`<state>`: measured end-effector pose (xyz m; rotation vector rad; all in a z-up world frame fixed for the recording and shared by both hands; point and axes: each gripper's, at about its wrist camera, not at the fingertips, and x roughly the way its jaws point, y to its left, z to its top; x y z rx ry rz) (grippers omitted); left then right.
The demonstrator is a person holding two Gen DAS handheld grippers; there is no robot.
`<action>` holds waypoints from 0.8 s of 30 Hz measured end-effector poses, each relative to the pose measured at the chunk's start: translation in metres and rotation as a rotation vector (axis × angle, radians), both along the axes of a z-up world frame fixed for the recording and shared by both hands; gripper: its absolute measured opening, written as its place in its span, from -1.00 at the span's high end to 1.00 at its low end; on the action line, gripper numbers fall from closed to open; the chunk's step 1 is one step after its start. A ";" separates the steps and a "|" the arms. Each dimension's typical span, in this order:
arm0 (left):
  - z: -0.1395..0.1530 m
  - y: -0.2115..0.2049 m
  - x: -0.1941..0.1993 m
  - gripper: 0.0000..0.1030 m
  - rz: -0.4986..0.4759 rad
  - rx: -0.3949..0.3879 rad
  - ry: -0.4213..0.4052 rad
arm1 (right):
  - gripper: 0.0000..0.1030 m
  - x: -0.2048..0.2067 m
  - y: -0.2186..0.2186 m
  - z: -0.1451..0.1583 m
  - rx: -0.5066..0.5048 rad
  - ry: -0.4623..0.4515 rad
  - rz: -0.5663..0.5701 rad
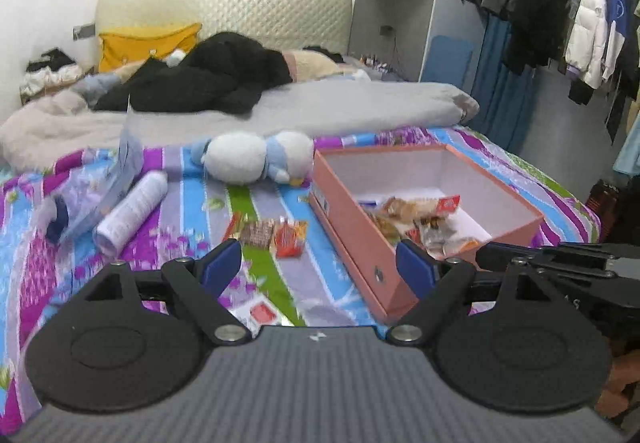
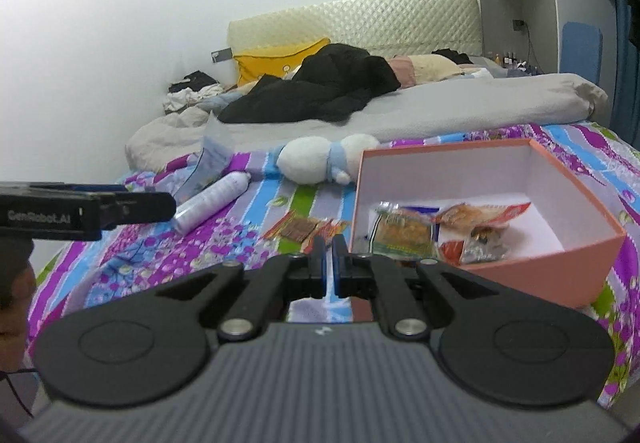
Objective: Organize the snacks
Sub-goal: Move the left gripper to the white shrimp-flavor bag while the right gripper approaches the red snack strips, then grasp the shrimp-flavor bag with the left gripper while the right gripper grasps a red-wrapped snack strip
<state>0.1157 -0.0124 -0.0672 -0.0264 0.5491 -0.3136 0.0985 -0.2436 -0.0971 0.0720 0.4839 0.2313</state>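
Left wrist view: left gripper [image 1: 318, 263] jaws spread wide, nothing between them, above the striped bedsheet [image 1: 192, 211]. Loose snack packets [image 1: 276, 235] lie on the sheet just left of the pink box [image 1: 352, 243]; more packets inside the box [image 1: 420, 219]. White bottle [image 1: 132, 213] and plush toy [image 1: 256, 157] lie further back. Right wrist view: right gripper [image 2: 329, 243] jaws clenched together, holding nothing, fingertips just short of the loose packets [image 2: 308, 229]. Box [image 2: 540, 263] to the right, snacks in it [image 2: 404, 231]. Left gripper [image 2: 140, 205] enters at left edge.
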 end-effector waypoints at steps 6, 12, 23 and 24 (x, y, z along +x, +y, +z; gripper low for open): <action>-0.021 0.016 -0.015 -0.70 0.019 -0.025 0.054 | 0.87 -0.016 0.013 -0.013 -0.025 0.032 0.017; -0.042 0.032 -0.019 -0.78 0.020 -0.003 0.099 | 0.86 -0.020 0.026 -0.018 -0.056 0.051 0.041; -0.086 0.046 -0.001 -0.93 -0.002 0.053 0.144 | -0.51 -0.004 0.039 -0.032 -0.095 0.053 0.067; -0.092 0.048 0.001 -0.93 -0.002 0.067 0.148 | -0.51 -0.001 0.042 -0.034 -0.101 0.056 0.072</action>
